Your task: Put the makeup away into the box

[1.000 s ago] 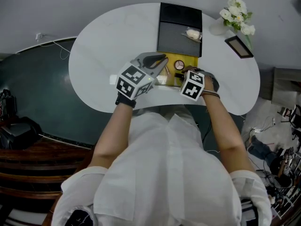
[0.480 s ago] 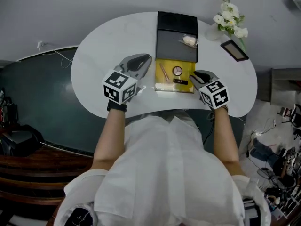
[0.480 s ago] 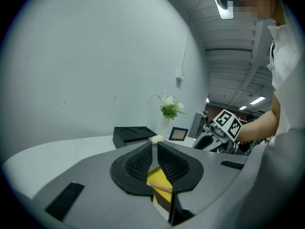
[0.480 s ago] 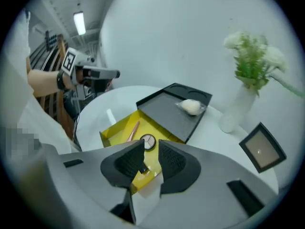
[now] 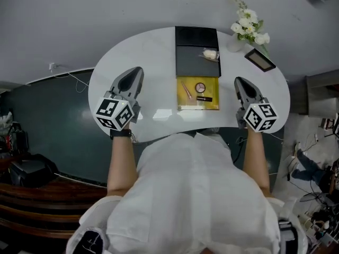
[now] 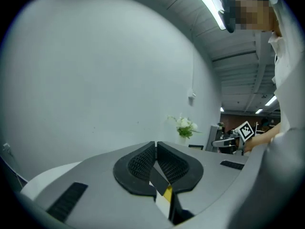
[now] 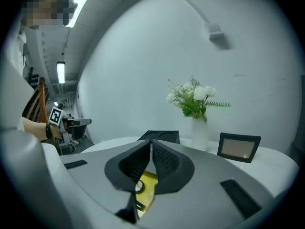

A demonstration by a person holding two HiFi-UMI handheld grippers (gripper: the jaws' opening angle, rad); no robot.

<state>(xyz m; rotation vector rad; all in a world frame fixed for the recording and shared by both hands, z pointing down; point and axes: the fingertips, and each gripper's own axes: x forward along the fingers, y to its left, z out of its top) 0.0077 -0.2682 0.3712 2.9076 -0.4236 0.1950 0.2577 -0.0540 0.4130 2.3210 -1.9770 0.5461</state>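
Since the pencil (image 5: 186,90), round compact (image 5: 200,87) and dark tube (image 5: 204,98) already lay inside the yellow box (image 5: 190,105) at mid-table, stowing looked nearly done. The left gripper (image 5: 139,70) and right gripper (image 5: 239,80) hung well clear on either side, both closed on nothing, the right's jaws having just been closing. The next move probably concerns the small white item (image 5: 210,54) on the black tray (image 5: 196,65) behind. The box's long axis ran away from the person, with the pencil nearly along it and the tube across.
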